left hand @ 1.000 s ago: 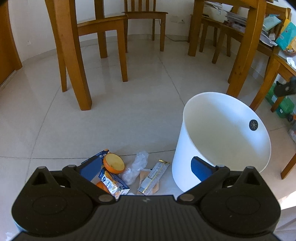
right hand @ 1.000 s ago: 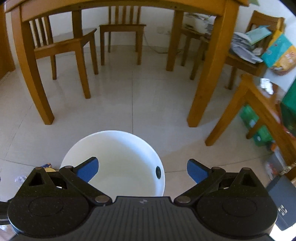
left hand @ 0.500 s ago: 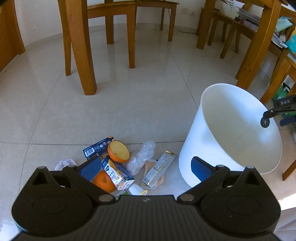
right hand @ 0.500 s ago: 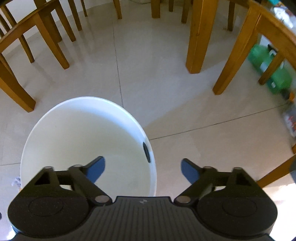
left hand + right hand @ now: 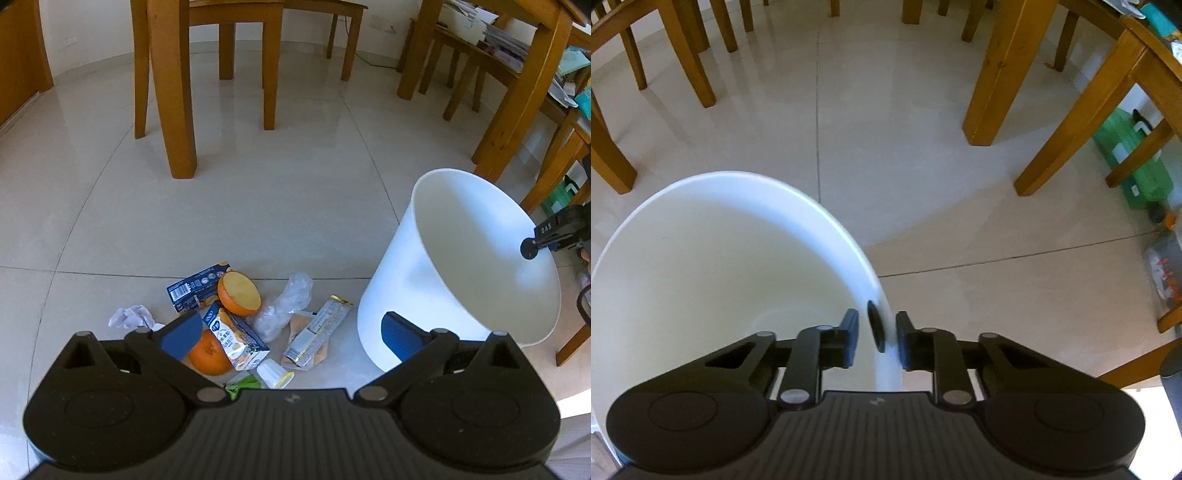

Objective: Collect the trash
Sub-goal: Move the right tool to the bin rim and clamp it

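A heap of trash lies on the tiled floor: a half orange, a whole orange, a juice carton, a dark blue box, a clear plastic bag, a silver wrapper and a crumpled tissue. My left gripper hovers open just above the heap, holding nothing. To the right stands the white bin, which looks bare inside. My right gripper has its jaws pinched on the bin's near rim at a black disc.
A small white cup and a green wrapper lie at the heap's near edge. Wooden chair legs and table legs ring the open floor. Green packs sit under the right-hand table.
My right gripper dropped to the bin's rim and its jaws closed from wide open onto it. The left gripper drew back and tipped down, so more of the heap shows.
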Demonstrator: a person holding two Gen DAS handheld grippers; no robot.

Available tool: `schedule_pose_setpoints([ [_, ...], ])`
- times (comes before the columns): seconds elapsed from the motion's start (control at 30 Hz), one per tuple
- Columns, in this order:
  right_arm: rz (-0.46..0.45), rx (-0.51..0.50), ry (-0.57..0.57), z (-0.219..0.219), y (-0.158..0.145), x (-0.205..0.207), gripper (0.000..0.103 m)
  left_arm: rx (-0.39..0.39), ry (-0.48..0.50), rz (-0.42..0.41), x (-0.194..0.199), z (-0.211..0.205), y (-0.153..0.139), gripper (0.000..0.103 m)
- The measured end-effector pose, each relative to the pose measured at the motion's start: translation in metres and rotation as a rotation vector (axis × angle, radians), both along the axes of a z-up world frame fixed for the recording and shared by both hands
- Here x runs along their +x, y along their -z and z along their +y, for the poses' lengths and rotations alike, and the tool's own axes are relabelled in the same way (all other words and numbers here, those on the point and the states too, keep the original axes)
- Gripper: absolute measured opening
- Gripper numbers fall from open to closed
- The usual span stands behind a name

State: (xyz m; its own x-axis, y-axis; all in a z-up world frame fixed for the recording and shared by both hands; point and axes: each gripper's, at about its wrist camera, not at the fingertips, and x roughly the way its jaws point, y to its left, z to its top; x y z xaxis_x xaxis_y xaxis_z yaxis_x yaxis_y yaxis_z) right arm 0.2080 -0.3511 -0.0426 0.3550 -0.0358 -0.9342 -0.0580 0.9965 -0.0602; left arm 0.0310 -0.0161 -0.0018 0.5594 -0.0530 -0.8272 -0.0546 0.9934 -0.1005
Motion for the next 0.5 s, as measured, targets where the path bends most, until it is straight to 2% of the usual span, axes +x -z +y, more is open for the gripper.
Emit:
schedule_pose_setpoints([
  [0.03, 0.001, -0.008, 0.004, -0.0007, 0.0000, 0.0003, 0.015, 0.000, -0.002, -0.003, -0.0004, 0.0003, 0.0001, 0.102],
  [0.17, 0.021, -0.003, 0.023, -0.0033, -0.0003, -0.0020, 0.014, 0.018, -0.005, -0.018, -0.0017, 0.0003, 0.0004, 0.102],
  [0.27, 0.039, -0.031, -0.003, 0.0018, 0.0006, -0.0054, 0.013, 0.031, -0.008, -0.015, -0.0014, 0.0006, 0.0032, 0.102],
  [0.5, 0.019, -0.031, -0.023, -0.0010, 0.0034, 0.0007, 0.014, 0.042, -0.003, -0.020, -0.0036, 0.0016, 0.0058, 0.102],
])
